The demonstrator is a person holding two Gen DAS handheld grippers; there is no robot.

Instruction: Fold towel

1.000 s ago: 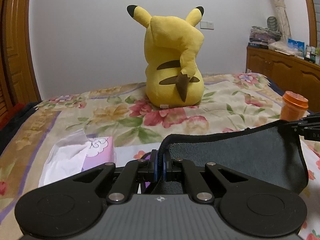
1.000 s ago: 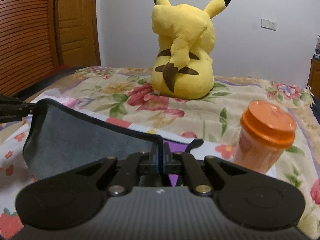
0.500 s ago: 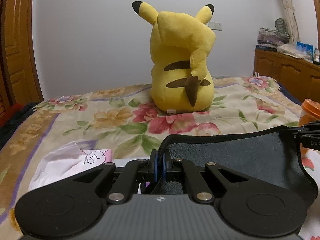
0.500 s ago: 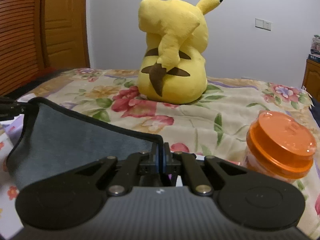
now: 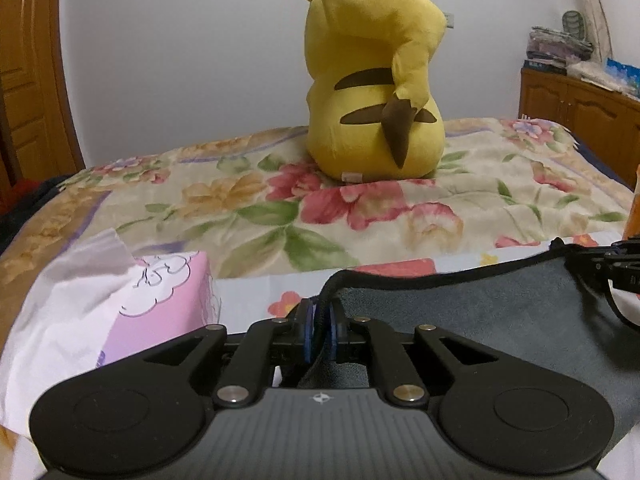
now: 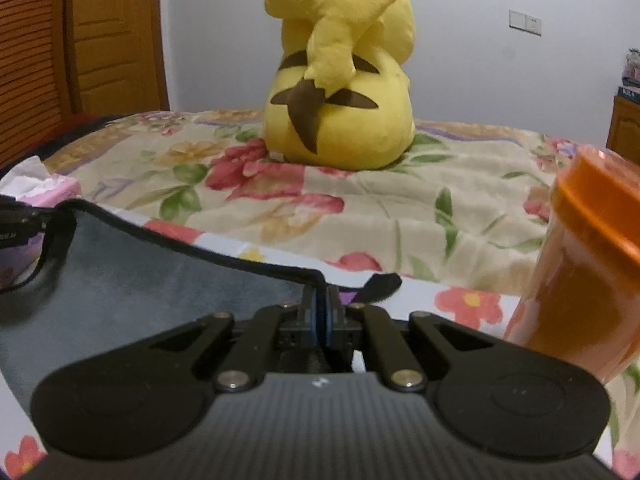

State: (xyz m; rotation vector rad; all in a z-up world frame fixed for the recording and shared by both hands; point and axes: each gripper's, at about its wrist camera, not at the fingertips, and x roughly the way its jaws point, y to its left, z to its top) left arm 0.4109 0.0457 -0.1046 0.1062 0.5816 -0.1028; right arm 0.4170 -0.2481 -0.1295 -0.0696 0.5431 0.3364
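A dark grey towel (image 5: pixel 480 308) with a black hem hangs stretched between my two grippers, low over the flowered bed. My left gripper (image 5: pixel 319 320) is shut on its left corner. My right gripper (image 6: pixel 320 312) is shut on its right corner; the towel (image 6: pixel 152 280) spreads to the left in the right wrist view. The right gripper also shows at the far right of the left wrist view (image 5: pixel 616 266), and the left gripper at the far left of the right wrist view (image 6: pixel 24 220).
A large yellow plush toy (image 5: pixel 376 80) sits on the bed (image 5: pixel 240 208) ahead. A pink tissue box (image 5: pixel 160 300) with white tissue lies close on the left. An orange lidded jar (image 6: pixel 588 264) stands close on the right. A wooden dresser (image 5: pixel 580 104) stands at the far right.
Both grippers have moved forward and lower with the towel. The plush toy, tissue box and orange jar look nearer and larger.
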